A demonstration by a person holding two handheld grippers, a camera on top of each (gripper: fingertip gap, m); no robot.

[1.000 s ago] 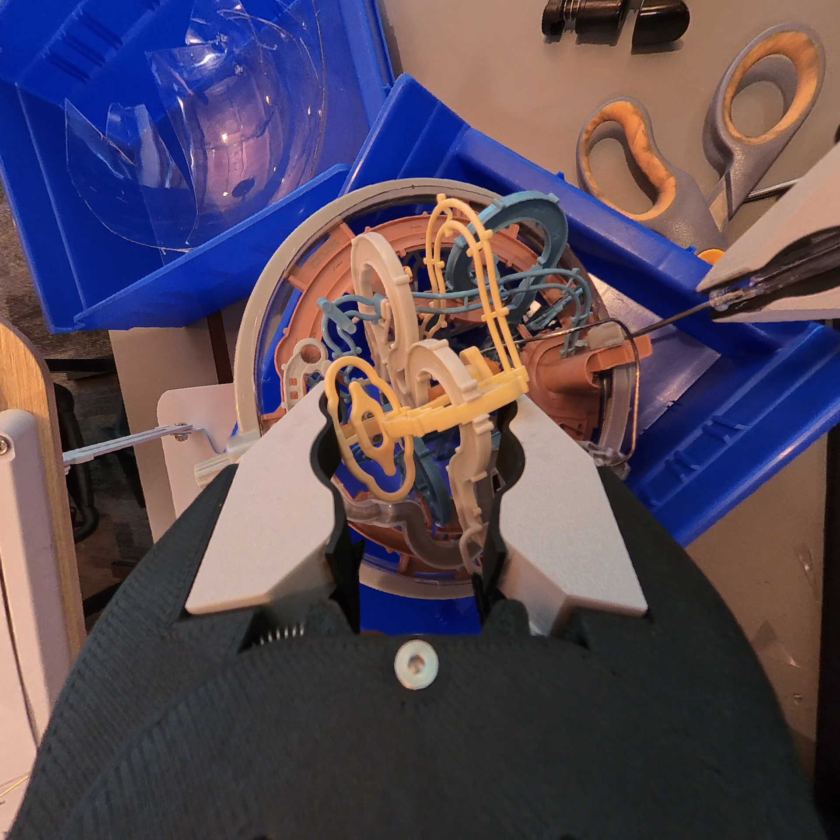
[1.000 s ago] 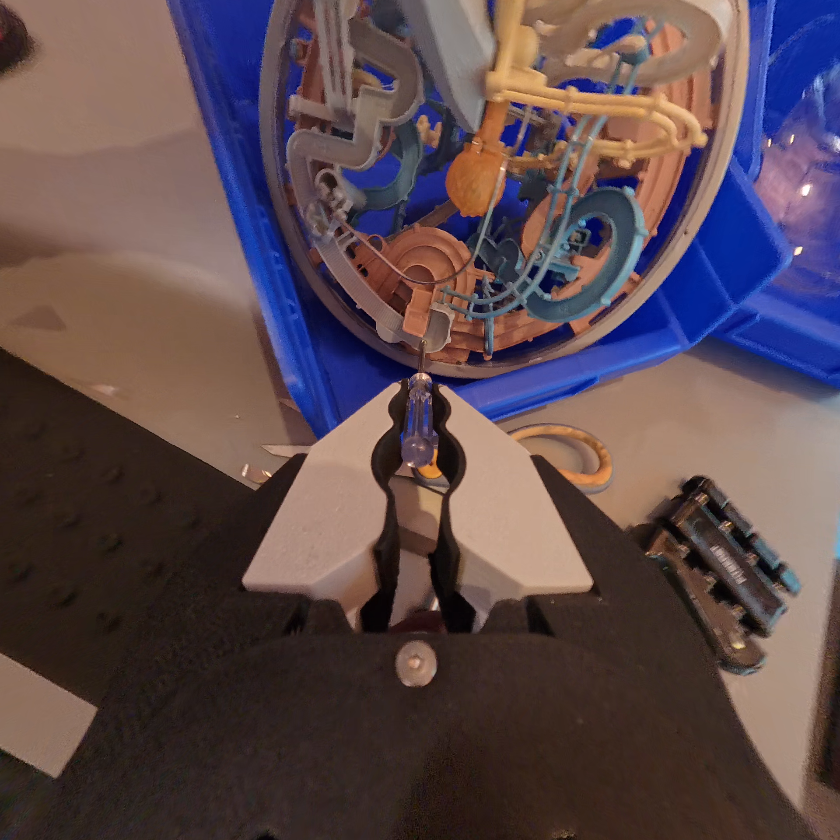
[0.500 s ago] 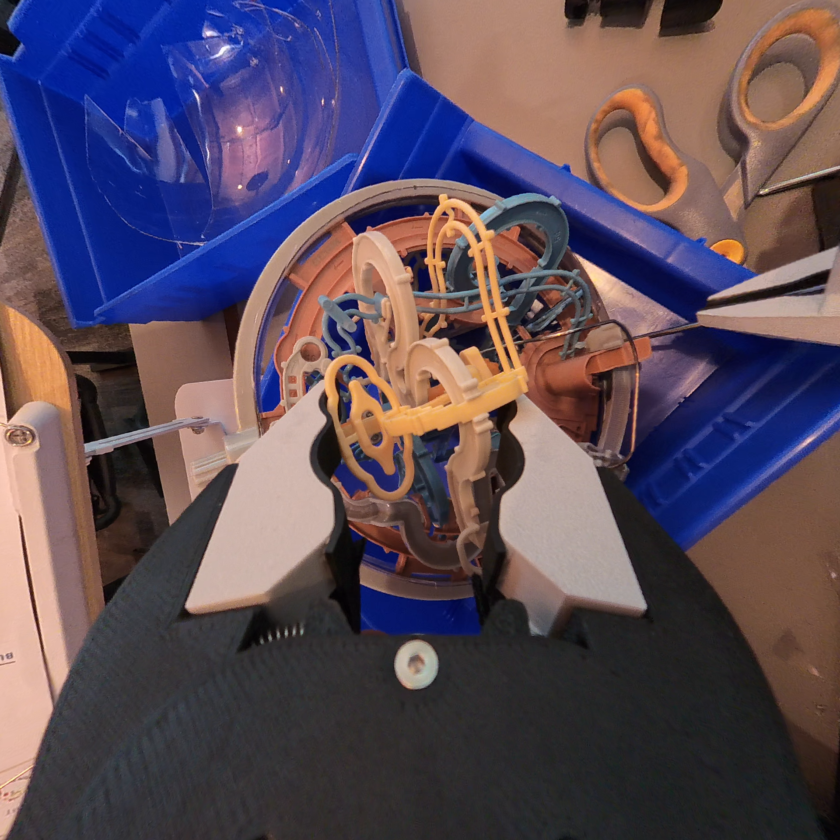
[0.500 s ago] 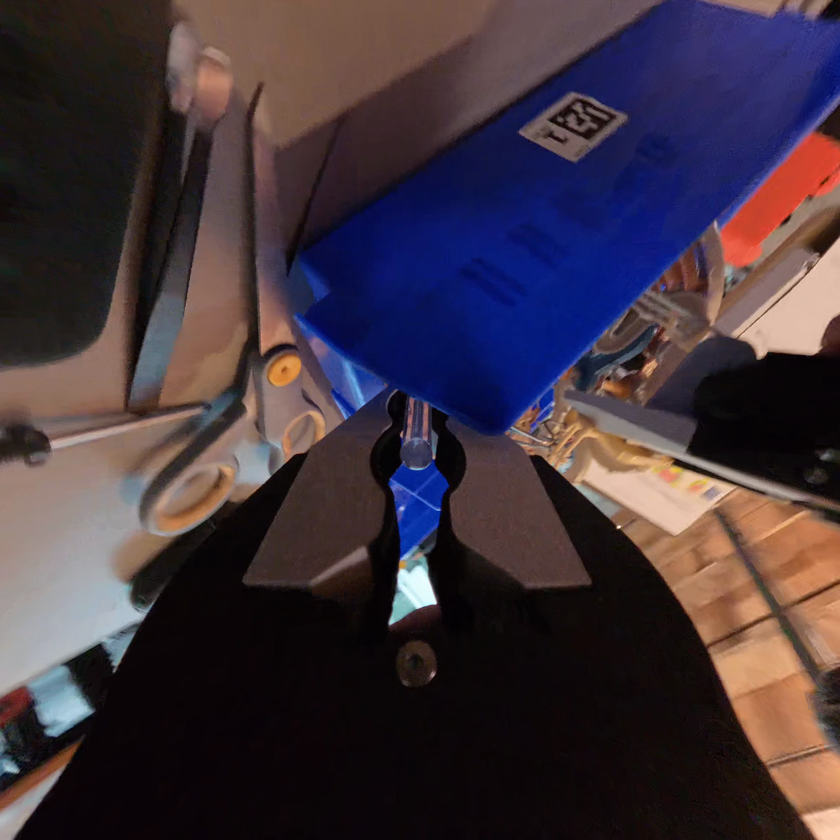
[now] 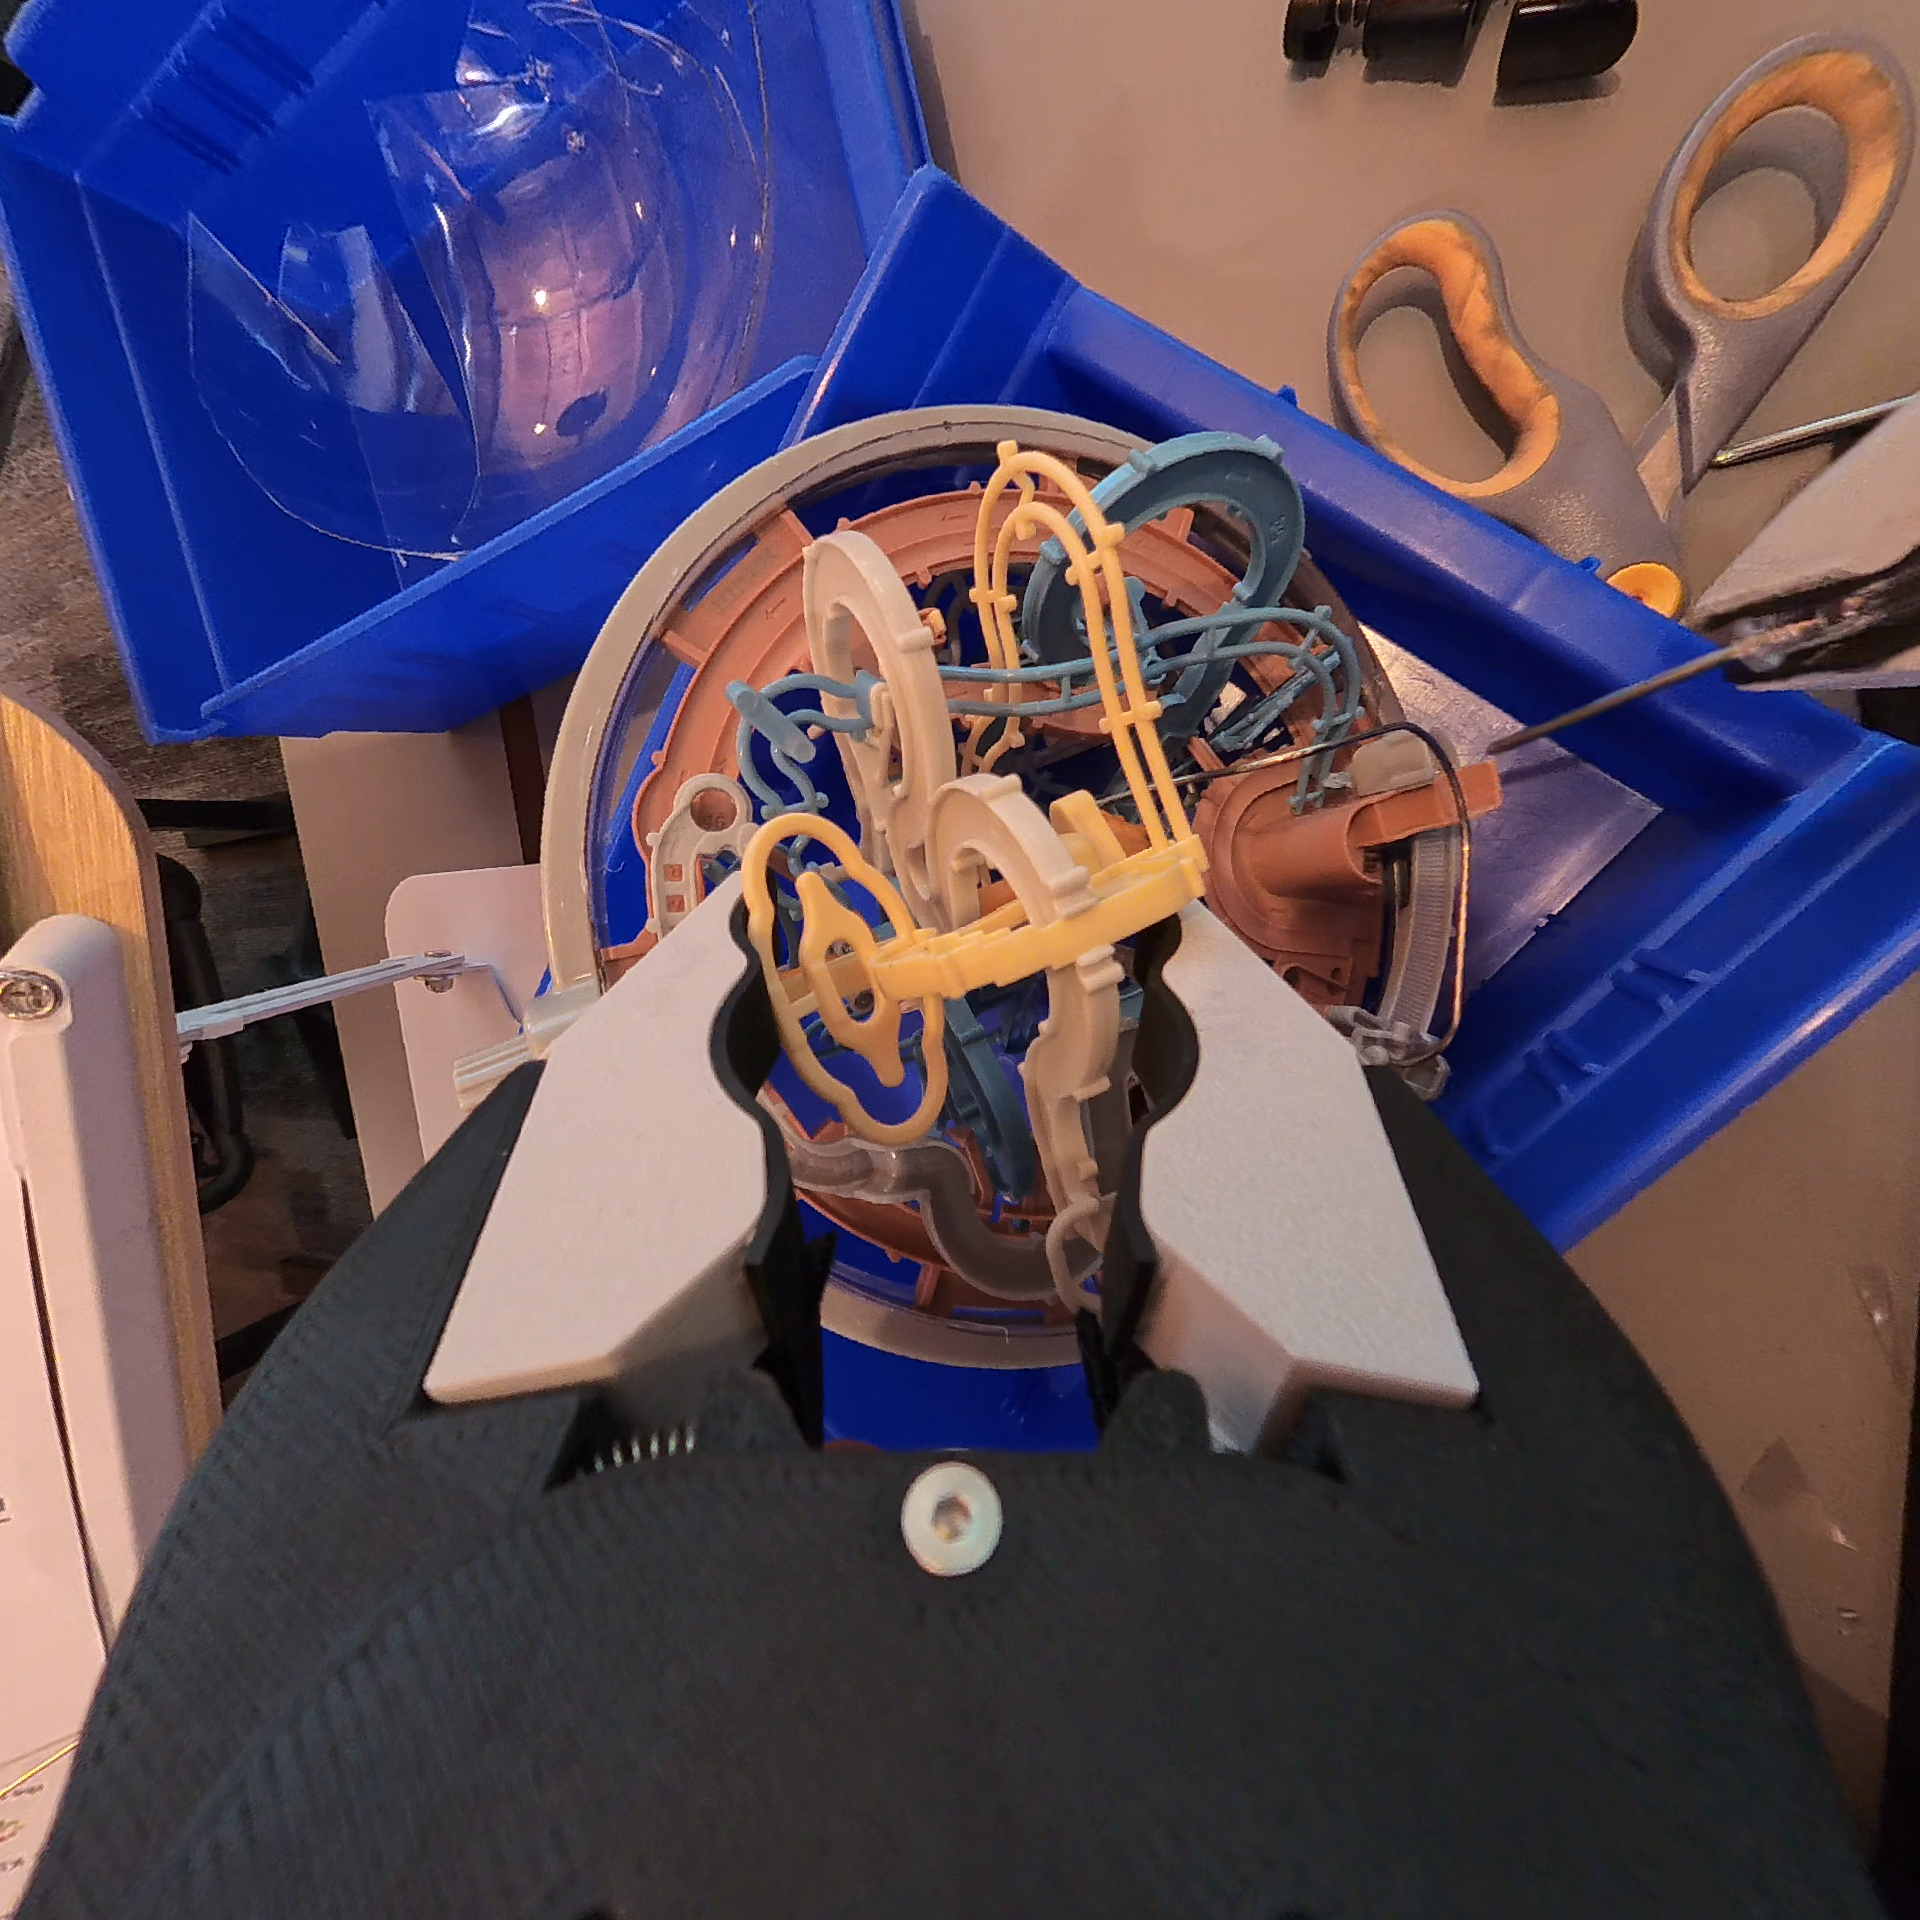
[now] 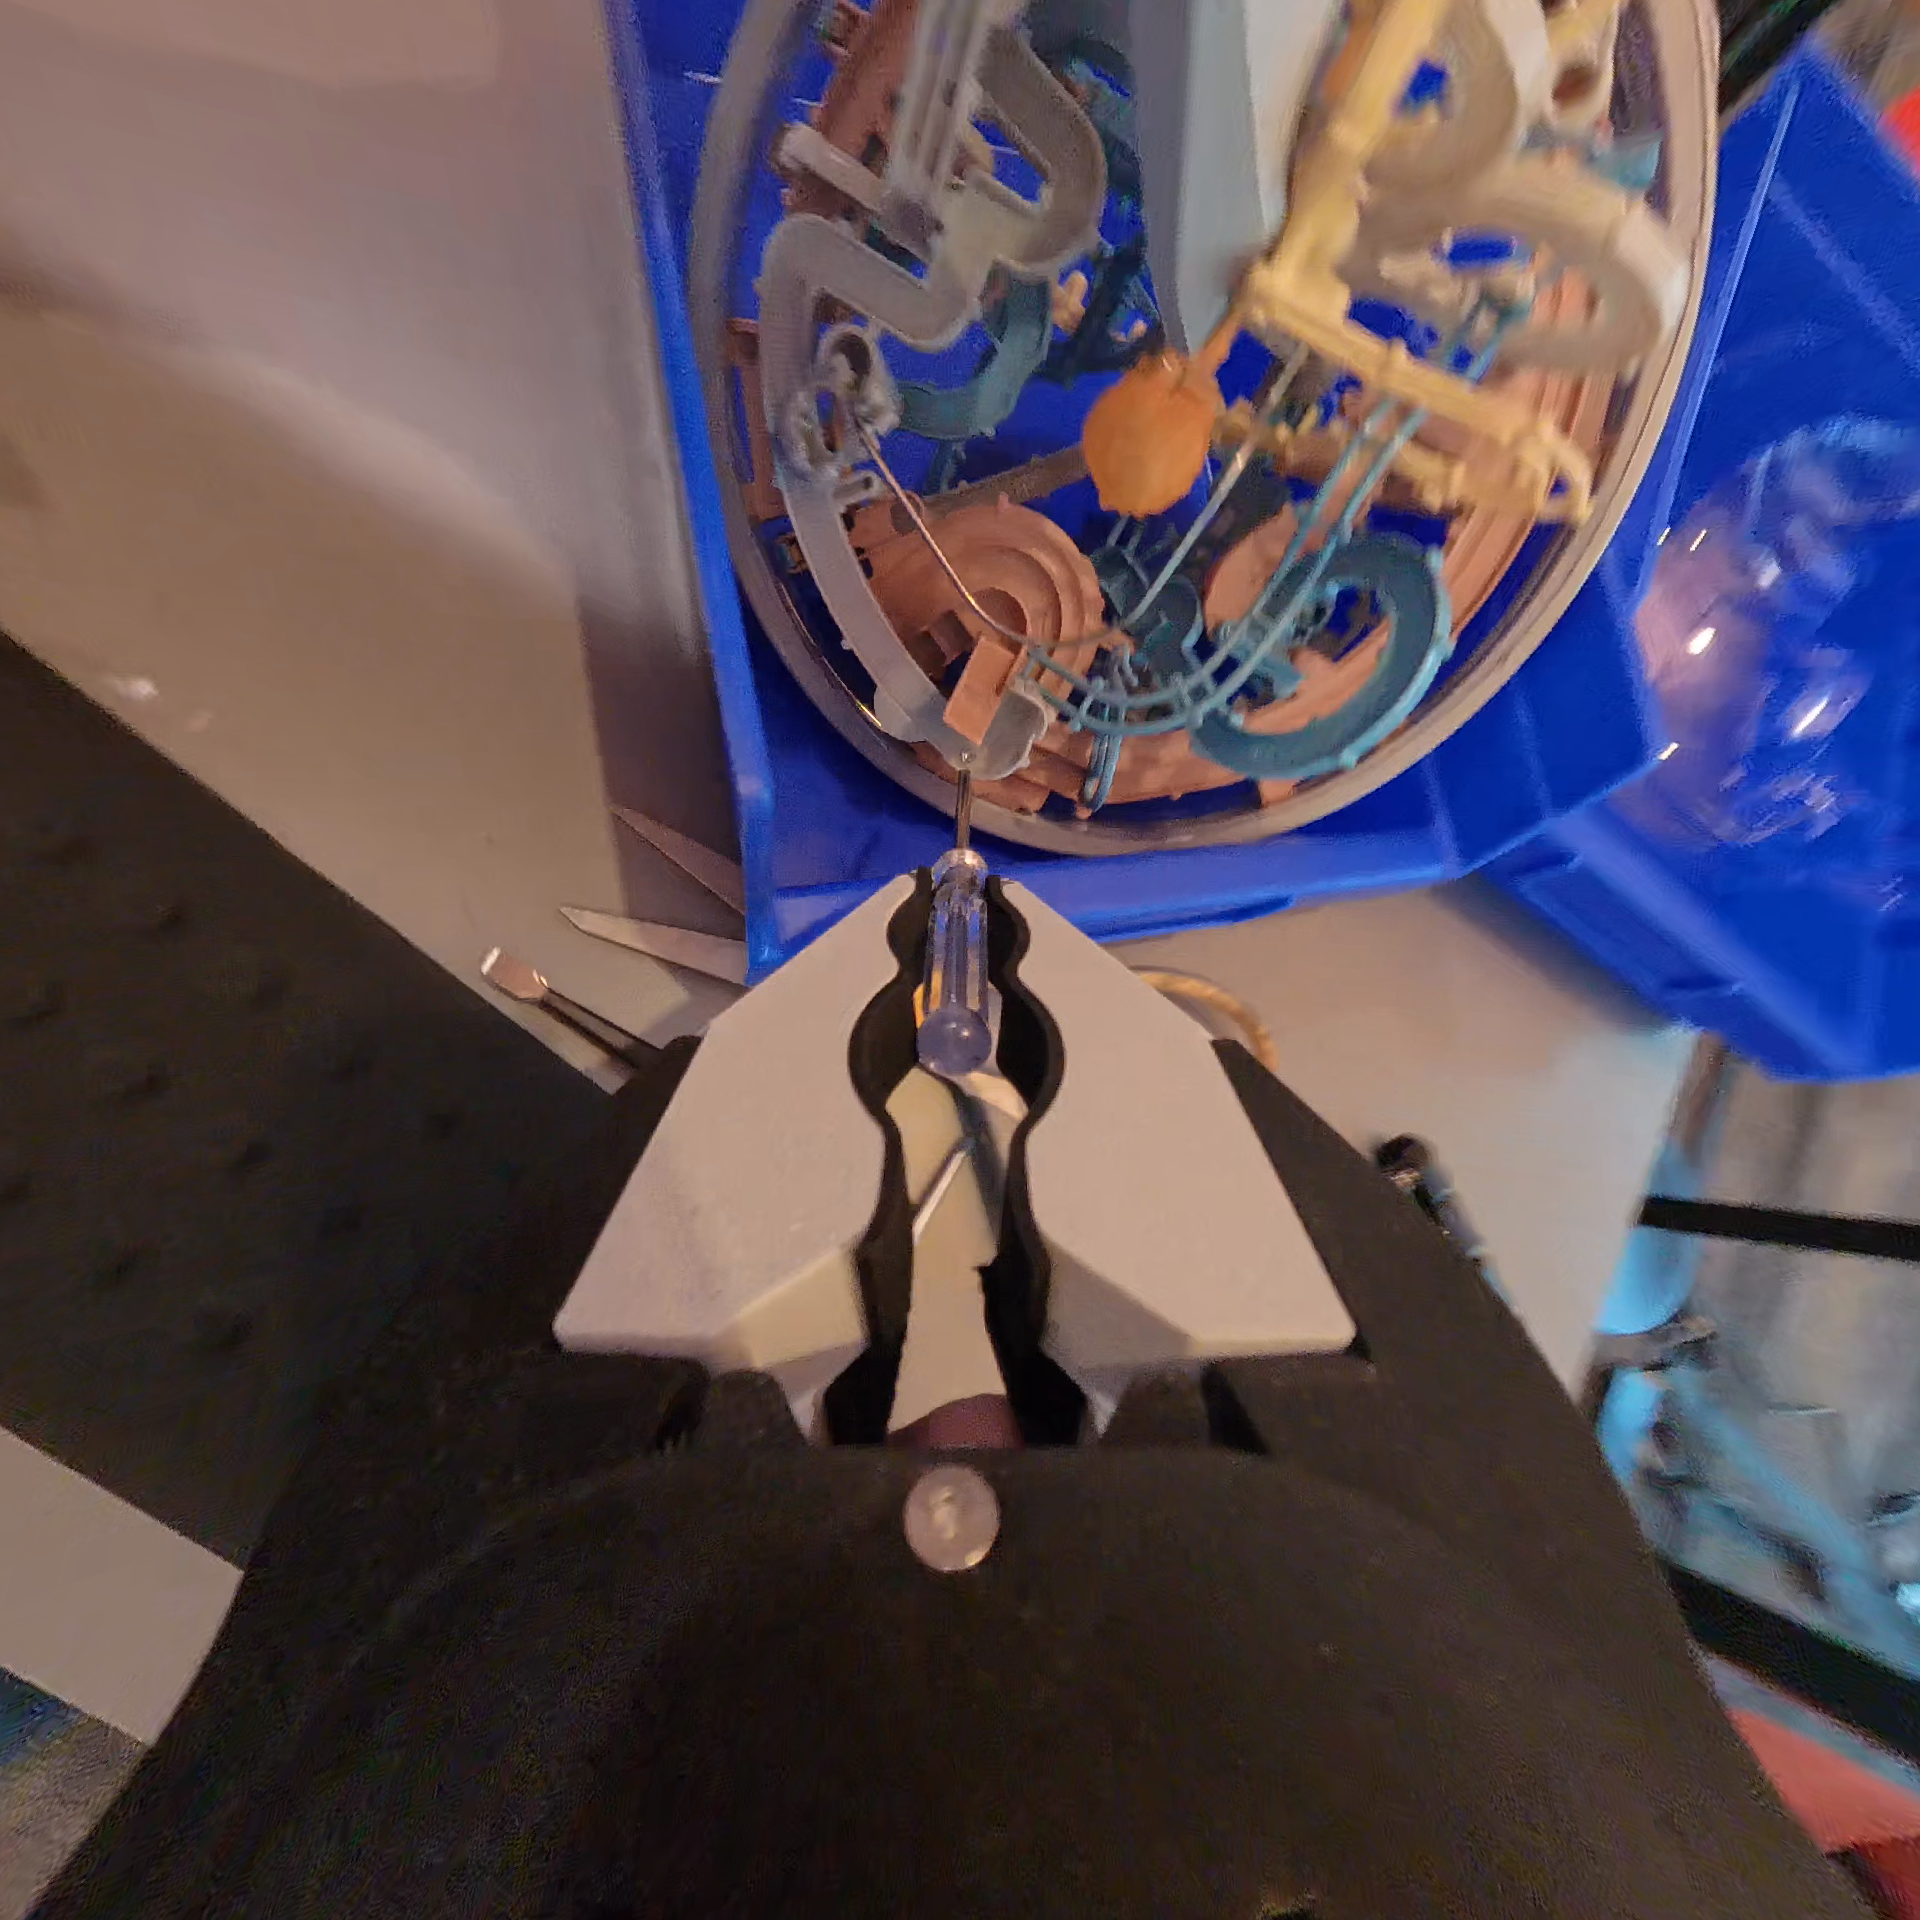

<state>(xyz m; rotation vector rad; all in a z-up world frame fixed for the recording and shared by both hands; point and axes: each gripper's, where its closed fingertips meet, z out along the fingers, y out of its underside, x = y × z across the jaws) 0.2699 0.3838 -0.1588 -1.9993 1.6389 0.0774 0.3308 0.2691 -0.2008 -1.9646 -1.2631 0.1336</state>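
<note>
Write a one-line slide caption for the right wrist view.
Right gripper holds a clear-handled screwdriver, tip at the maze ball's grey clip.

Glossy blue plastic bin (image 5: 1621,997), clear glossy plastic dome (image 5: 499,312), matt grey plastic ring (image 5: 623,665)

Beige tabletop (image 5: 1122,135) w/ dark mat (image 6: 208,1039); wood panel (image 5: 73,831) at left, warm light.
</note>
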